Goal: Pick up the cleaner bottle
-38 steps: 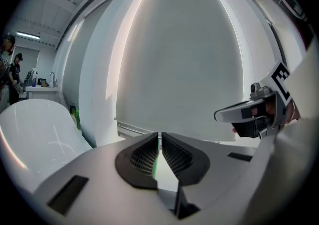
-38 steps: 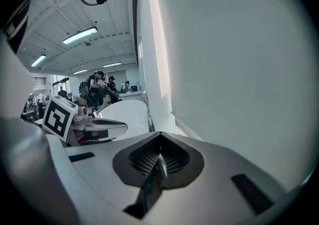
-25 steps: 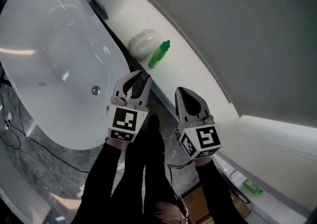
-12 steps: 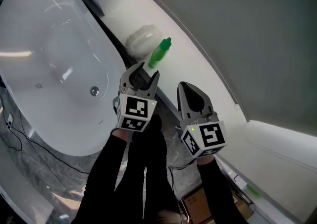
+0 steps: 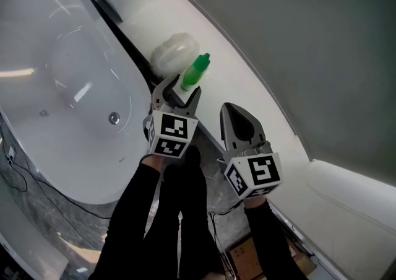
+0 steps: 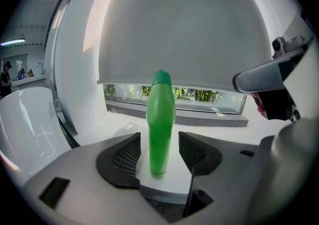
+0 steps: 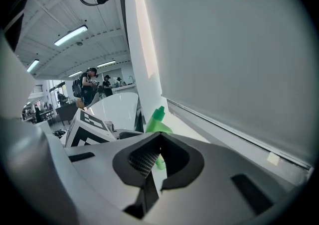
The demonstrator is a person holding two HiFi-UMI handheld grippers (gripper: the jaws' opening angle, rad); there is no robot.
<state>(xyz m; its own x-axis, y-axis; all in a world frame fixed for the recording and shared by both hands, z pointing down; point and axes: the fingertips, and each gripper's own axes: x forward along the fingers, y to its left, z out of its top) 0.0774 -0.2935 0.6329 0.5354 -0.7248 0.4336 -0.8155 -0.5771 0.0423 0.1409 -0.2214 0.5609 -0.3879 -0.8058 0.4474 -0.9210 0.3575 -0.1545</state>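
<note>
Nearest, short of the long white ledge (image 5: 230, 83), the right gripper (image 5: 230, 110) hangs with its jaws clenched together on nothing, its tip pointing toward the ledge's front edge. The left gripper (image 5: 179, 91) is just beyond it, at that front edge. Its jaws have just been opening and now stand released, wide apart. The slim green plastic cleaner bottle (image 5: 195, 73) stands upright on the ledge between them, low down near its base. In the left gripper view a sliver of ledge shows on either side of the bottle, so neither pad appears to press on it yet.

The main risk is tipping. The bottle is tall, narrow and probably light, so a pad that arrives first could push it over before the other one meets it. It would then fall onto the white crumpled bundle (image 5: 170, 56) that lies just behind it on the ledge. It could also roll off the ledge's front edge into the dark gap before the glossy white bathtub (image 5: 62, 87).

A grip this low could also let the smooth plastic pivot or slip on the lift. The idle right gripper could clip the ledge if it drifts forward.

Farthest, above the ledge, hangs the grey window blind (image 6: 184, 30).
</note>
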